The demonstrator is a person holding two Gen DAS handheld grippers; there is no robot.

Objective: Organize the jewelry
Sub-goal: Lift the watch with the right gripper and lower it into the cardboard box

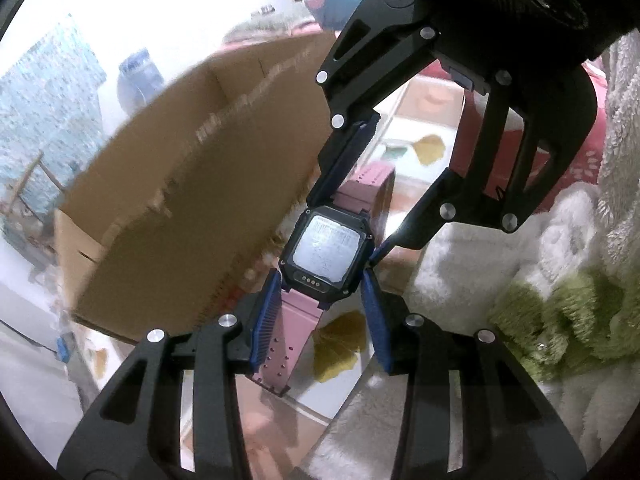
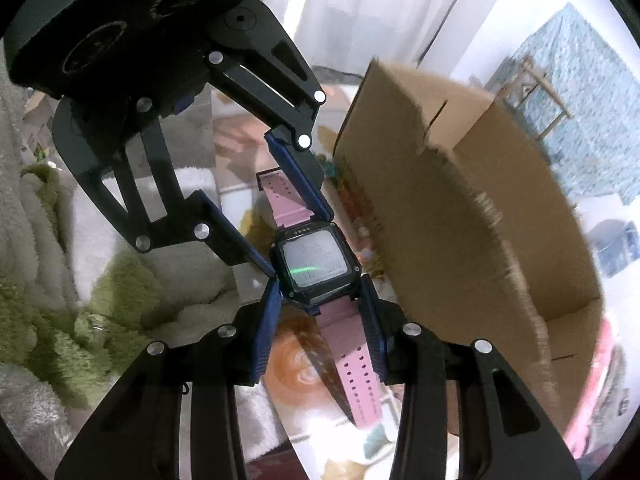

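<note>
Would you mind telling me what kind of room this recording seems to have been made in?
Probably a home, perhaps a bedroom or living room. A fluffy white and green blanket lies beside a cardboard box, with a patterned floor below and pale curtains behind. Both grippers hold a pink-strapped watch.

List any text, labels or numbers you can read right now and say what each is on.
Nothing can be read in either view.
Watch, held between the left gripper and the right gripper: its case back bears fine print and a barcode-like block, too small and washed out to read.
Cardboard box: a line of pale print on its side, smeared by motion blur.
No other text shows.
</note>
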